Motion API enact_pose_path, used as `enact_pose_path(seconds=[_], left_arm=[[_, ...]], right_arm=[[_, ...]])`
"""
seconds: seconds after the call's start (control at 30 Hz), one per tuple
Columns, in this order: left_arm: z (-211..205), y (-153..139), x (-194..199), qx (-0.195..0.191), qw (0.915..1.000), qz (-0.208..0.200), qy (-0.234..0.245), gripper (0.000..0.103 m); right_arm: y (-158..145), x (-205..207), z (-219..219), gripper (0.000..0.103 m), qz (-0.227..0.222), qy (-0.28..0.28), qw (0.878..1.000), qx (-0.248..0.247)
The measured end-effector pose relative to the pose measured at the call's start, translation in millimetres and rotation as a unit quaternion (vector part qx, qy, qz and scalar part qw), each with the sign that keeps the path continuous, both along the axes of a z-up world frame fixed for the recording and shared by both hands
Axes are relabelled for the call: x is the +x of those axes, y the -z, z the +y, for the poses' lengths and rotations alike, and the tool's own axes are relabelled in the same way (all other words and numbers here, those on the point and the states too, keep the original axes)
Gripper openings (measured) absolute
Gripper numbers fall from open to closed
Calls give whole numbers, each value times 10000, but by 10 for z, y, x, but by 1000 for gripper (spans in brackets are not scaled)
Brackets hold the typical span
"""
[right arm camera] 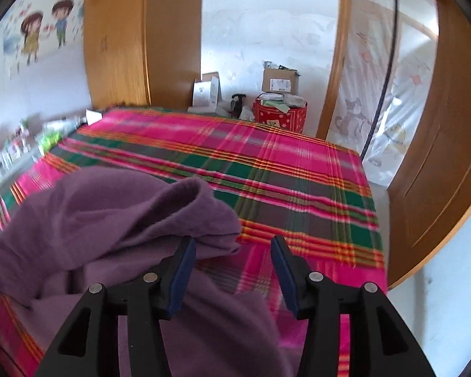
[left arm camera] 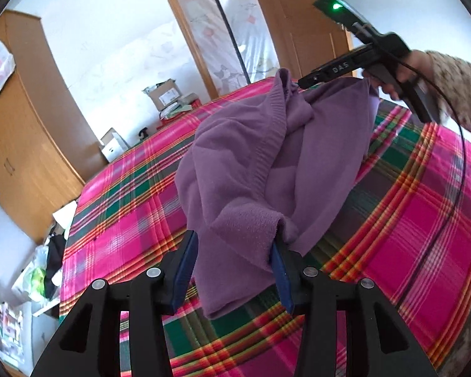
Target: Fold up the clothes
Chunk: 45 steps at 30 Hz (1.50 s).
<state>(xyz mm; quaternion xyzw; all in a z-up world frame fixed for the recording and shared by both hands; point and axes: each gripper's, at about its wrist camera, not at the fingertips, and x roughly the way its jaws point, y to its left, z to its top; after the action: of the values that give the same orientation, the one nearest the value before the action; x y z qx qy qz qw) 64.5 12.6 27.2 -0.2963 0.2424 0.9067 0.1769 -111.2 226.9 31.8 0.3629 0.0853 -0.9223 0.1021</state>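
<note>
Black linkage arms of the left gripper [left arm camera: 234,270] fill the bottom of the left wrist view, its blue pads [left arm camera: 185,270] standing apart with a fold of the purple sweater [left arm camera: 251,169] hanging between them; the cloth drapes against the right-hand pad, and the pads do not squeeze it.

Largest in both views is the bed, covered by a pink, green and orange plaid bedspread [left arm camera: 424,226] that runs from six o'clock out towards twelve. Next comes the wooden wardrobe [left arm camera: 25,132] at nine o'clock in the left wrist view, with a wooden door [right arm camera: 439,163] at three o'clock in the right wrist view.

On the bedspread, the sweater is bunched at the centre of the left wrist view, its ribbed band running from twelve o'clock downward. In the right wrist view the same sweater [right arm camera: 110,220] lies heaped at about eight o'clock and reaches under the tool.

At two o'clock in the left wrist view a hand [left arm camera: 405,72] in a patterned sleeve holds the right gripper [left arm camera: 301,84], whose tip meets the far end of the sweater. In its own view the right gripper [right arm camera: 234,270] has its pads spread, only bedspread showing between them, the sweater's folded edge just beside the left-hand pad.

Smaller things sit past the bed at twelve o'clock: a cardboard box [right arm camera: 279,81] on a red tin [right arm camera: 279,116].
</note>
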Motion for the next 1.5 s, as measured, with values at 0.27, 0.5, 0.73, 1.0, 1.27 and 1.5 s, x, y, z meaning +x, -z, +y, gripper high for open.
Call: enact_pose_path(seconds=[0.27,0.5,0.73,1.0,1.27,1.5], left_arm=[[108,26,37,-198,9996,79,198,48],[233,72,-95,-372,9990,203,120,46],[211,40,-152,-156,9996,210,108,34],[-136,-132,-255,767,9957,137,-494,9],[-571,-358,-254,1578,9806,253,-1139,9],[-894,-410,-136,1790,9706,326,-1577,7]], right_arm=[[75,-111,-182,50,-260,-713,9928,926],[65,-271,-435,50,-307,-1180,9823,1423],[50,-430,-487,14,-408,-1246,9875,874],[-314,-345,-493,5,70,-1235,9917,346],[-724,-237,-754,5,662,-1348,9886,147],[-879,-287,-1161,5,915,-1451,9852,7]])
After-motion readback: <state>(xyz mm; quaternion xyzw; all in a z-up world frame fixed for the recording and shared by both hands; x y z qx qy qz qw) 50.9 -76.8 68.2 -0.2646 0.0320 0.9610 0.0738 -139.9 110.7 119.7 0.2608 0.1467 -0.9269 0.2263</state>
